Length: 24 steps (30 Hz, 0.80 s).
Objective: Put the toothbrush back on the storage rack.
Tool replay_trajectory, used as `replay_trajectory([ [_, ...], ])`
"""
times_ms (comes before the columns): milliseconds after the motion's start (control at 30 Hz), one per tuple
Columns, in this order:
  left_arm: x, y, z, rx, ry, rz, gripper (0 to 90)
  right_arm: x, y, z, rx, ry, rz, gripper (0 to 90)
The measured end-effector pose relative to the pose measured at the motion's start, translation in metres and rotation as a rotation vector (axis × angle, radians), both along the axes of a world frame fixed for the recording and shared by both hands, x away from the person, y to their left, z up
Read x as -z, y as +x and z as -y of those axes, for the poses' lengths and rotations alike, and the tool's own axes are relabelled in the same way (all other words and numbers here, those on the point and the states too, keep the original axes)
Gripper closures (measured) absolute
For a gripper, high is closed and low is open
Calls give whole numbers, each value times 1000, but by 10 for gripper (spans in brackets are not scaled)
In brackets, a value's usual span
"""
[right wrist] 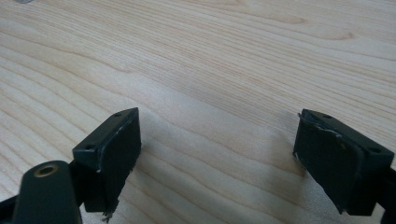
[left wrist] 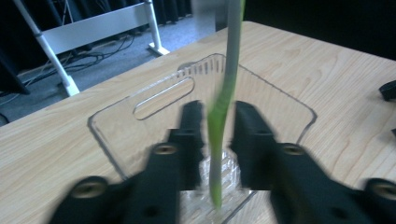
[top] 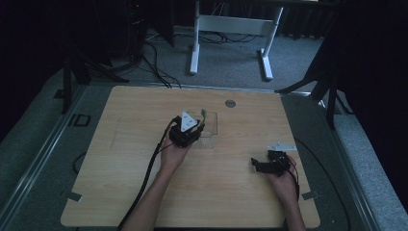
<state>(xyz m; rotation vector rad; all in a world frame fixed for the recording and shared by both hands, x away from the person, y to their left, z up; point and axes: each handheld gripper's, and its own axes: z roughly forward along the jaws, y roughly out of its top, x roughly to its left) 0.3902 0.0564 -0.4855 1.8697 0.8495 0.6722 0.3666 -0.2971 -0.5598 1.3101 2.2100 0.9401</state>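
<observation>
The left claw [left wrist: 218, 126] stands parted around a green stalk [left wrist: 219, 112] — untouched — above a clear tray [left wrist: 112, 135].

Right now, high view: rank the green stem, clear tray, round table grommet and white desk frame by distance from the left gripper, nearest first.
1. Green stem: between the left gripper's jaws.
2. Clear tray: just beyond the gripper, to its right.
3. Round table grommet: farther back, right.
4. White desk frame: on the floor past the table.
</observation>
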Motion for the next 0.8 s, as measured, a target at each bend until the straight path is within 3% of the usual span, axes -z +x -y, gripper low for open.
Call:
replay_trajectory([
  [133,-1,-3,-1,2,-12,11,584,0,0,0,0,0,0,148],
  [300,-4,-5,-3,1,-22,21,557,0,0,0,-1,0,0,148],
  [500,-11,-8,-15,-22,-56,34,536,0,0,0,-1,-1,0,148],
  [800,-11,-11,-38,-76,-96,13,504,0,0,0,-1,0,1,148],
])
